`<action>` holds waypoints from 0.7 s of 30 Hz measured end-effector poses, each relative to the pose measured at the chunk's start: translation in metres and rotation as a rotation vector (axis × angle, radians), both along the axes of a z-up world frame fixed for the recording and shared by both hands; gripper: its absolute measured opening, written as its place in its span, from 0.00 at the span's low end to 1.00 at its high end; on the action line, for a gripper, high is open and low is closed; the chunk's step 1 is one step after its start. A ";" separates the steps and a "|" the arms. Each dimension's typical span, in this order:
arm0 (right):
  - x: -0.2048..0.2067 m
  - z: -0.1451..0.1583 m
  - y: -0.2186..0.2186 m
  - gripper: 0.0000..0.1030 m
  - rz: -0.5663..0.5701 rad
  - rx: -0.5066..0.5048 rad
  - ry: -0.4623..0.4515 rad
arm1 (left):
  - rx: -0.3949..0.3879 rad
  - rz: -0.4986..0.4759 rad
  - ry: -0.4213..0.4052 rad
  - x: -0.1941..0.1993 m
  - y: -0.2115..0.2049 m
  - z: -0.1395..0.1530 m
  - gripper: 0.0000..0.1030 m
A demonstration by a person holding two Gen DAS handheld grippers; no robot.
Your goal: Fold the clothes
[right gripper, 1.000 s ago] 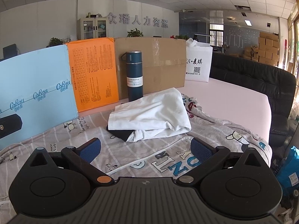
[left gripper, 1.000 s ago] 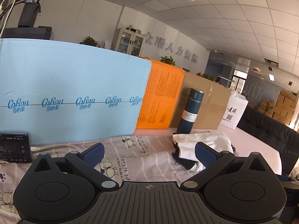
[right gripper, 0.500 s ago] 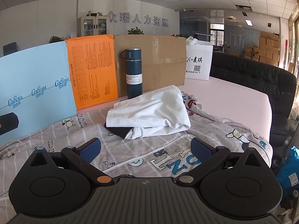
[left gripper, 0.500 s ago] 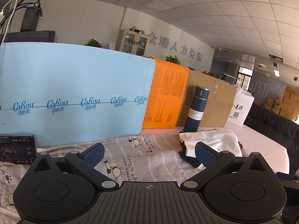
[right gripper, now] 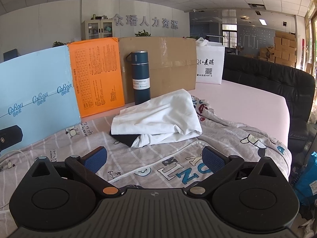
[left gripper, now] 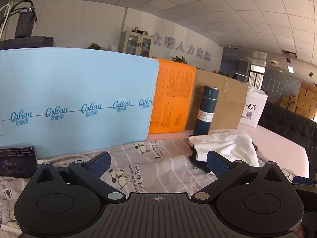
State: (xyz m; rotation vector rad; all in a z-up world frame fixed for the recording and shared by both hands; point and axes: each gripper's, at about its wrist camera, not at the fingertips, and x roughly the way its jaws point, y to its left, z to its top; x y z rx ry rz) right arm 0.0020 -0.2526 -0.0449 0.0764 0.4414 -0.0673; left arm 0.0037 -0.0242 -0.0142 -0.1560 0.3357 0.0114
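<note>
Rumpled white garment (right gripper: 158, 117) on striped cartoon-print sheet (right gripper: 158, 158)

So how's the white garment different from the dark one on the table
The white garment is larger, loosely bunched and mostly exposed; the dark garment shows only a flat corner. The white one lies on top, the dark one underneath. Both rest on the printed cartoon sheet in front of the blue bottle, and neither gripper touches them.
</note>
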 end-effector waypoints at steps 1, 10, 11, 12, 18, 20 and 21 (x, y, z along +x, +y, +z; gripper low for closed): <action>0.000 -0.001 -0.001 1.00 -0.002 0.007 -0.003 | 0.004 0.000 -0.001 0.000 -0.001 0.000 1.00; -0.001 -0.007 -0.007 1.00 0.005 0.043 -0.033 | 0.021 0.006 0.007 0.001 -0.003 -0.002 1.00; -0.001 -0.007 -0.006 1.00 0.012 0.044 -0.040 | 0.023 0.007 0.008 0.001 -0.003 -0.002 1.00; -0.002 -0.008 -0.006 1.00 0.018 0.045 -0.046 | 0.025 0.008 0.009 0.002 -0.003 -0.003 1.00; -0.002 -0.011 -0.007 1.00 0.055 0.043 -0.098 | 0.032 0.010 0.012 0.002 -0.004 -0.004 1.00; 0.000 -0.013 -0.011 1.00 0.096 0.079 -0.101 | 0.031 0.009 0.012 0.002 -0.004 -0.004 1.00; 0.001 -0.013 -0.012 1.00 0.118 0.097 -0.102 | 0.031 0.009 0.011 0.001 -0.004 -0.004 1.00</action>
